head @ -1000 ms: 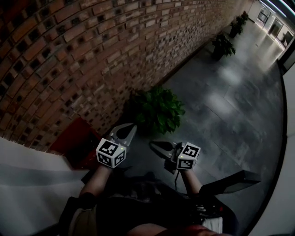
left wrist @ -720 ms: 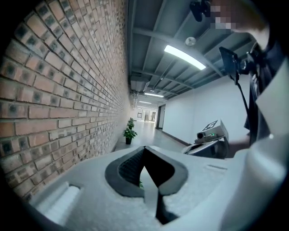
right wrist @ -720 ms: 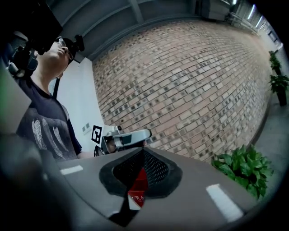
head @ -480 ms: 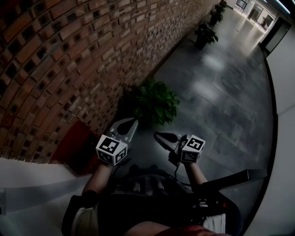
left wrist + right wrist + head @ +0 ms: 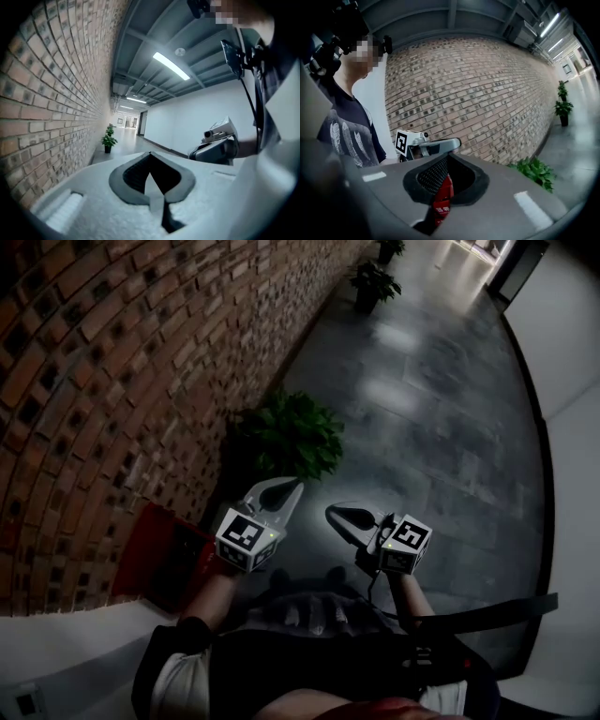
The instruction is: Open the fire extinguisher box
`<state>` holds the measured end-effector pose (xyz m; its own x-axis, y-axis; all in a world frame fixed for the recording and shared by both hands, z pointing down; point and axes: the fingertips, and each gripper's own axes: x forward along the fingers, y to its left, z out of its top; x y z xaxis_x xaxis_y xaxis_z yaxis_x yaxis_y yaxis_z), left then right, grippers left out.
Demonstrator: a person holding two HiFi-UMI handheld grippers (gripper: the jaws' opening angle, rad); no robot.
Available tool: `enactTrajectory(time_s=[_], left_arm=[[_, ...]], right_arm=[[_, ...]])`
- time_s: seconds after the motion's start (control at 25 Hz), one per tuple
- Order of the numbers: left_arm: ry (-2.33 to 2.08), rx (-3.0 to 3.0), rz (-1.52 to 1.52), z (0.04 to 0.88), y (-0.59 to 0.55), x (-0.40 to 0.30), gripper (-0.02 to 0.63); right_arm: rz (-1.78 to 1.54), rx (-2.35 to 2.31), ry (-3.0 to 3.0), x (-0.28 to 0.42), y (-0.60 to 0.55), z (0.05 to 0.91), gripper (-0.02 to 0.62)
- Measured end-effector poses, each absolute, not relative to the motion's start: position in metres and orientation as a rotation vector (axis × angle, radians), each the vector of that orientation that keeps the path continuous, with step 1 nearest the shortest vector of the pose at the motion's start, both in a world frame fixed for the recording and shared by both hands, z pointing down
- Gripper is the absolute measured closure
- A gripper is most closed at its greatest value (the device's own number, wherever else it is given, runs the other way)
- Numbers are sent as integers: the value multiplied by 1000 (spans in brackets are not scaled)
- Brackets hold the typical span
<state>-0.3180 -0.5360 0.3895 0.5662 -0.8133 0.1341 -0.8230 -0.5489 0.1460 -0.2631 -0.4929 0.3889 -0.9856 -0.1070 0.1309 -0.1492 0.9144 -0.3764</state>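
1. From the head view, I saw the fire extinguisher box (image 5: 161, 557), red with a dark front, low against the brick wall (image 5: 112, 381) and just left of the left gripper (image 5: 286, 491).
2. In the same view the right gripper (image 5: 339, 516) was held beside the left one, over the dark tiled floor (image 5: 441, 446). Neither was touching the box. A potted plant (image 5: 286, 432) stood by the wall just beyond the tips. I could not tell whether the box door was shut.
3. In the left gripper view, the left gripper (image 5: 150, 155) had its jaws closed tip to tip with nothing between them. It looked along the corridor, with the brick wall (image 5: 47, 93) on the left, a distant plant (image 5: 108, 140) by it, and the right gripper (image 5: 215, 143) off to the right.
4. In the right gripper view, the right gripper (image 5: 446, 159) also had its jaws together and empty. Through the gap below the tips I saw a strip of the red box (image 5: 442, 199) well beyond them. The left gripper (image 5: 452, 143) showed just above, with the wall (image 5: 487, 93) behind and the plant (image 5: 532, 171) at the right.
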Motion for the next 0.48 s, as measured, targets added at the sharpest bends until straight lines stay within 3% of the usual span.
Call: enactTrajectory(time_s=[0.24, 0.48], left_arm=[[-1264, 2732, 154, 369, -550, -246, 603], [-1233, 2731, 160, 367, -558, -141, 603]], right_arm=[[504, 447, -3044, -179, -509, 373, 595], [536, 646, -3104, -51, -521, 365, 595]])
